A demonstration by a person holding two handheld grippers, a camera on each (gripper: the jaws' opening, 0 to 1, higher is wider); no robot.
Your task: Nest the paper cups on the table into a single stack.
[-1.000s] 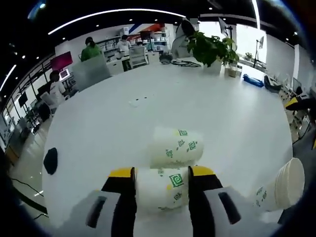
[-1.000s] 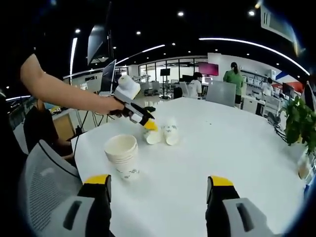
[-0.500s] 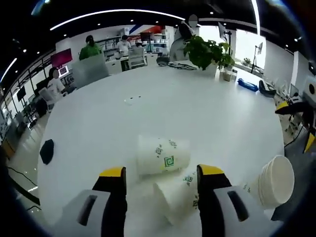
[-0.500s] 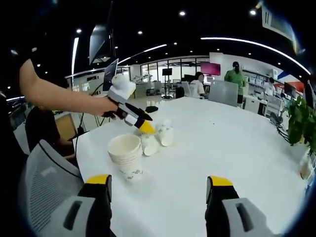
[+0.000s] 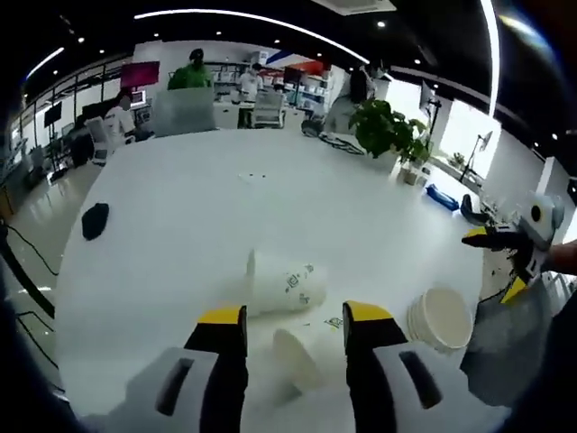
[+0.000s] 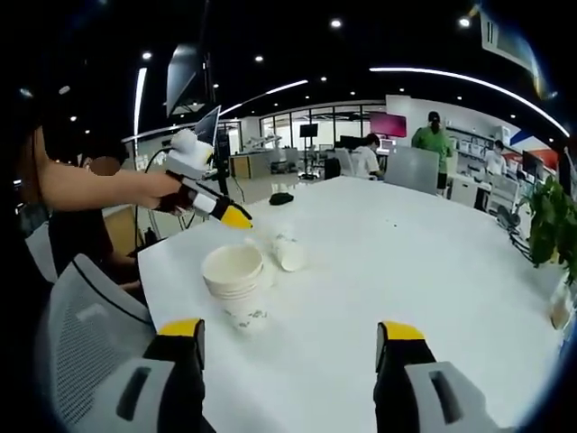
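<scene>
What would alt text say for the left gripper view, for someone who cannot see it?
The left tool, jaws open and empty, points across a white table at two paper cups lying on their sides. An upright stack of cups stands to the right, with the right tool beyond it.

loose cup [image 5: 296, 359] base hidden behind tool jaws

A potted plant [image 5: 389, 126] stands on the white table [image 5: 180, 207] beyond a small dark object [image 5: 94, 219].
</scene>
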